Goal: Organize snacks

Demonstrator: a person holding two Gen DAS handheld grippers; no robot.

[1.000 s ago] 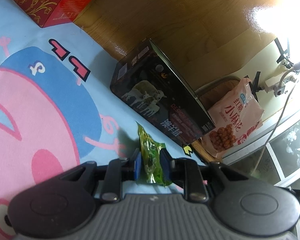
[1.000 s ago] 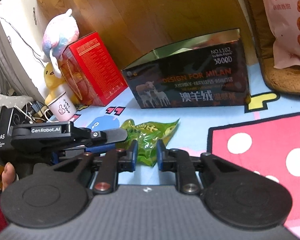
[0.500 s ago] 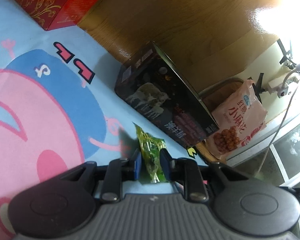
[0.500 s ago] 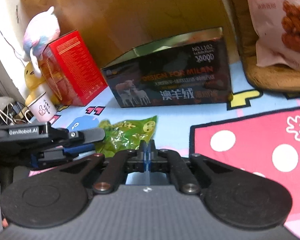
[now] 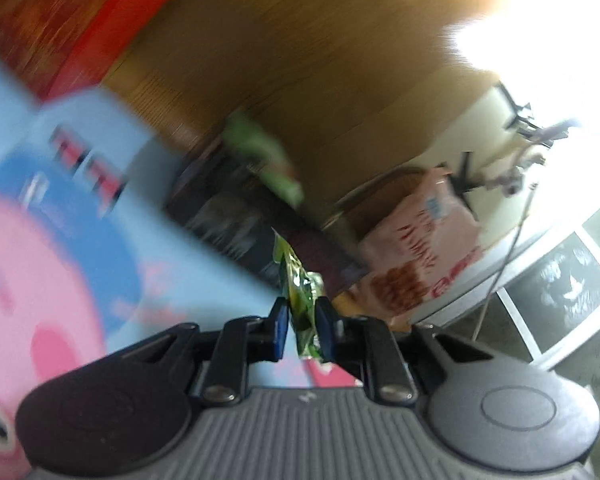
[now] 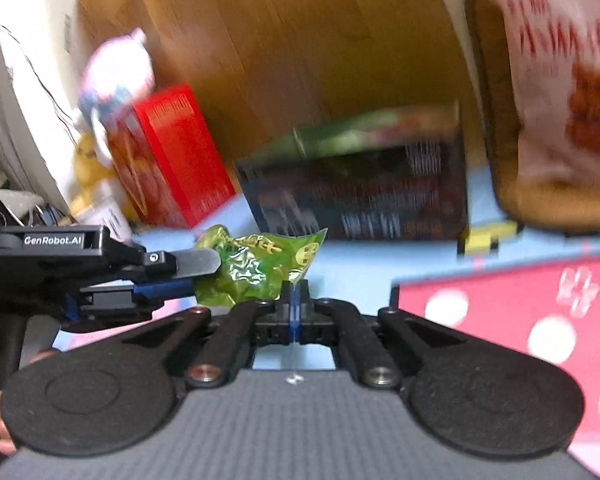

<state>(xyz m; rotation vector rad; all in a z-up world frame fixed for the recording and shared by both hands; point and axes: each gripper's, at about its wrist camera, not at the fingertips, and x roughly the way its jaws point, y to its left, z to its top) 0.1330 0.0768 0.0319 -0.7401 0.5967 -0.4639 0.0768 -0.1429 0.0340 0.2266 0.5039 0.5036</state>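
The left gripper (image 5: 303,322) is clamping the green snack packet (image 6: 256,270) and has lifted it off the cartoon mat (image 6: 364,264), while the right gripper (image 6: 295,300), now closed on nothing, is trailing beside it. Farther off, the dark open box (image 6: 360,200) is sliding closer, seemingly the packet's destination.

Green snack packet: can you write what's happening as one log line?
left gripper: holding green snack packet | right gripper: shut, empty | dark box: beyond, blurred
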